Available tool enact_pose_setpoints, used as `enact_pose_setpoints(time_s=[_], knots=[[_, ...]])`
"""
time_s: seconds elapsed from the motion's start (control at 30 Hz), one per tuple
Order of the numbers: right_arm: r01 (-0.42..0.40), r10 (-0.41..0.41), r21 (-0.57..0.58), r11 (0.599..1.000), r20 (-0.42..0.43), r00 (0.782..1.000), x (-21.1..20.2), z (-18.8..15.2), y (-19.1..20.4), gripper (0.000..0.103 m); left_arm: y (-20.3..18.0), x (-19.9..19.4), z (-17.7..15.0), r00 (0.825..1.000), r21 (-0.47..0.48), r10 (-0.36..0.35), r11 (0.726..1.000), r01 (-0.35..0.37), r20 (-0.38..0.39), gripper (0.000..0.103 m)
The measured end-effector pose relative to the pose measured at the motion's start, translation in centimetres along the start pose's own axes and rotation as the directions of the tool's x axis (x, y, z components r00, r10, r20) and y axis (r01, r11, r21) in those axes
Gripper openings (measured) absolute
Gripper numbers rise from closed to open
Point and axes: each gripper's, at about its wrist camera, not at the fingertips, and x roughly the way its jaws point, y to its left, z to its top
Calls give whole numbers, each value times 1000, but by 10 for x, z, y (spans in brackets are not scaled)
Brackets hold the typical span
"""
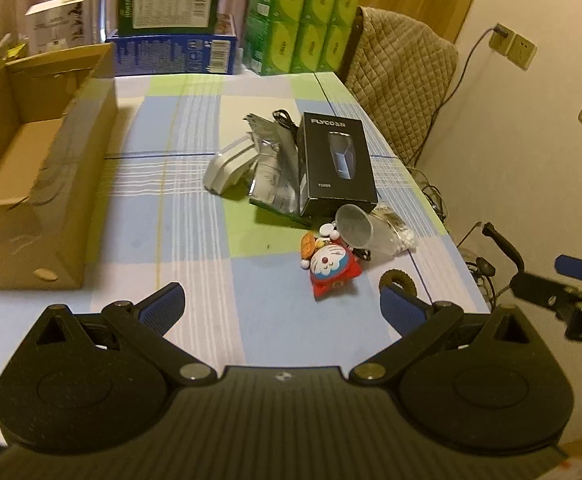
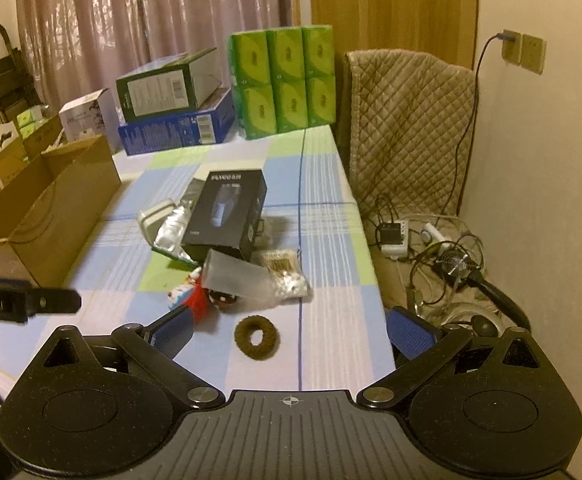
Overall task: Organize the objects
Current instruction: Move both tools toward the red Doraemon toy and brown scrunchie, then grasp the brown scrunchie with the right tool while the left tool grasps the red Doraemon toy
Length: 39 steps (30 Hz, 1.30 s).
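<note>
My right gripper (image 2: 289,330), jaws wide apart & empty, is nearest the brown hair ring (image 2: 256,337), lying flat right between them; left gripper (image 1: 281,300) also wide apart.

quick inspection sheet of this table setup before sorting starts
surface: checked tablecloth covers the table
job's things: black shaver box, clear cup on its side, cotton swab bag, brown hair tie, cartoon toy, open cardboard box
clutter: green tissue packs and stacked cartons at far edge
grippers: left hand-held gripper open, right hand-held gripper open, both empty
cables: tangle on floor; plug in wall socket
surroundings: curtains, quilted chair
</note>
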Motion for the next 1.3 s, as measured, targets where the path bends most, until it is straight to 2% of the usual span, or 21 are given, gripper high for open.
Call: enact_pose_setpoints(time_s=[0.37, 0.6, 0.7, 0.73, 0.8, 0.83, 1.0, 1.1, 1.17, 1.23, 1.3], knots=[[-96, 88, -80, 992, -97, 991, 76, -24, 1, 75, 2, 62, 15, 996, 46, -43, 998, 47, -79, 102], [-135, 112, -140, 981, -160, 981, 129, -31, 13, 58, 3, 92, 21, 988, 70, -91, 993, 100, -123, 100], [-136, 105, -172, 976, -176, 979, 143, -32, 19, 48, 1, 102, 23, 984, 77, -115, 989, 126, -137, 97], [-133, 99, -188, 973, -180, 979, 145, -33, 20, 41, -1, 105, 24, 982, 80, -125, 987, 137, -143, 96], [-124, 89, -217, 968, -166, 982, 146, -34, 22, 21, -5, 110, 24, 978, 93, -143, 983, 158, -149, 93], [-119, 84, -213, 970, -164, 983, 145, -34, 21, 17, -7, 113, 25, 977, 101, -149, 981, 165, -152, 92], [-102, 75, -164, 981, -161, 984, 138, -32, 11, 16, -19, 126, 27, 973, 123, -168, 974, 189, -160, 83], [-85, 62, -141, 986, -160, 985, 130, -31, 7, 16, -27, 131, 26, 968, 147, -181, 967, 207, -174, 71], [-75, 54, -132, 988, -156, 986, 127, -30, 5, 16, -31, 135, 26, 969, 166, -169, 966, 199, -179, 68], [-68, 48, -128, 989, -154, 987, 123, -30, 5, 16, -33, 139, 25, 969, 172, -162, 966, 194, -185, 57], [-66, 47, -126, 990, -154, 987, 122, -30, 4, 16, -32, 141, 25, 971, 174, -154, 967, 186, -183, 53]])
